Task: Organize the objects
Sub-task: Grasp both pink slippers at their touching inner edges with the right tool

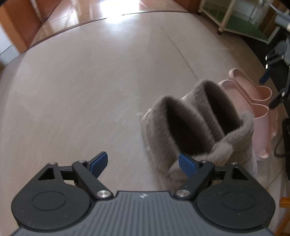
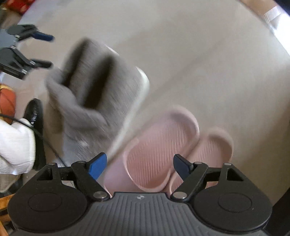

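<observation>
A pair of grey furry slippers (image 1: pixel 201 123) stands side by side on the beige floor, and a pair of pink rubber slippers (image 1: pixel 253 101) lies right beside them. My left gripper (image 1: pixel 143 163) is open and empty, just left of and in front of the grey pair. My right gripper (image 2: pixel 139 163) is open and empty, hovering above the pink slippers (image 2: pixel 159 150). The grey slippers show blurred in the right wrist view (image 2: pixel 90 94). The left gripper appears in the right wrist view (image 2: pixel 49 50), and the right gripper in the left wrist view (image 1: pixel 268 90).
A white-framed shelf (image 1: pixel 235 20) stands at the far right. A wooden floor (image 1: pixel 72 12) begins beyond the beige floor's edge. A black shoe (image 2: pixel 36 127), a basketball (image 2: pixel 7 101) and a white gloved hand (image 2: pixel 14 145) are at the left in the right wrist view.
</observation>
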Demonstrator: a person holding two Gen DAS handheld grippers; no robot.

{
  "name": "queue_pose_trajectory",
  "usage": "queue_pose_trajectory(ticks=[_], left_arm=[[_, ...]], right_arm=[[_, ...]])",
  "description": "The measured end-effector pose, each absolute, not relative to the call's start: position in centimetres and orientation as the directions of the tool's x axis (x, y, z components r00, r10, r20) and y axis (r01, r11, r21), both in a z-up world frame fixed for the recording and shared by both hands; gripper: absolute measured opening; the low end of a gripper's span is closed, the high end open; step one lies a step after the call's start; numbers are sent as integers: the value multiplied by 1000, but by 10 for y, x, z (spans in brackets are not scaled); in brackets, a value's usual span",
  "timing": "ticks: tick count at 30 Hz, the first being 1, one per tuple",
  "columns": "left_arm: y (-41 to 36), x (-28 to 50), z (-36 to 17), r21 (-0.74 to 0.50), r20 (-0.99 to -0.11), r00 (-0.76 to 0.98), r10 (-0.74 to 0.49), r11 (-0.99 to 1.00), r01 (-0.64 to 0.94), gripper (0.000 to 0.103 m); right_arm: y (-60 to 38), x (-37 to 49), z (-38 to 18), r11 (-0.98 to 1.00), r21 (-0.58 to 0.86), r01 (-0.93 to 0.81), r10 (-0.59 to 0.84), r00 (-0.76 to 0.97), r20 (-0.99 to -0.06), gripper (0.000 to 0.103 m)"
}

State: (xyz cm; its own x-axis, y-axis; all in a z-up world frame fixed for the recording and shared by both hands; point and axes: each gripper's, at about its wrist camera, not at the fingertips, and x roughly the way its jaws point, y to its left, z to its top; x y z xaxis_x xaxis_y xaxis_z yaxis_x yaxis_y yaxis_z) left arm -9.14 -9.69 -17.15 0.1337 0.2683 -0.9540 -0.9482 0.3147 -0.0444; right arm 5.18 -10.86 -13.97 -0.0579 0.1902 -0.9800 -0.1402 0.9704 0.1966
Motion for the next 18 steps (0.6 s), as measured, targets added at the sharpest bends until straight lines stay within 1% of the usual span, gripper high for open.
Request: queue_pose_trajectory(ticks=[3,7,8,13,16,18], left_arm=[[-85,-73,-169,-32,-953,139,268,368,-929,86],[-72,-50,-167,-20,-954,147,263,430,-902,86],[-69,-45,-168,-22,-953,153,262,444,-896,86],[-59,-24,-172,-31,-952,177,250,496,-868,86],[-53,-11,-175,-29,-953,184,242,530,-848,86],[-51,-5,-176,-23,-953,185,241,551,-834,86]], right_arm=[[-126,30,-160,981,187,-55,183,-68,-981,84],[-139,14,-173,981,190,31,192,-107,-975,84],[-140,10,-173,979,199,53,204,-115,-972,86],[-143,4,-171,962,232,143,245,-85,-966,89],[-147,4,-175,946,239,221,259,-66,-964,89],[-158,6,-179,923,247,295,268,-33,-963,86]])
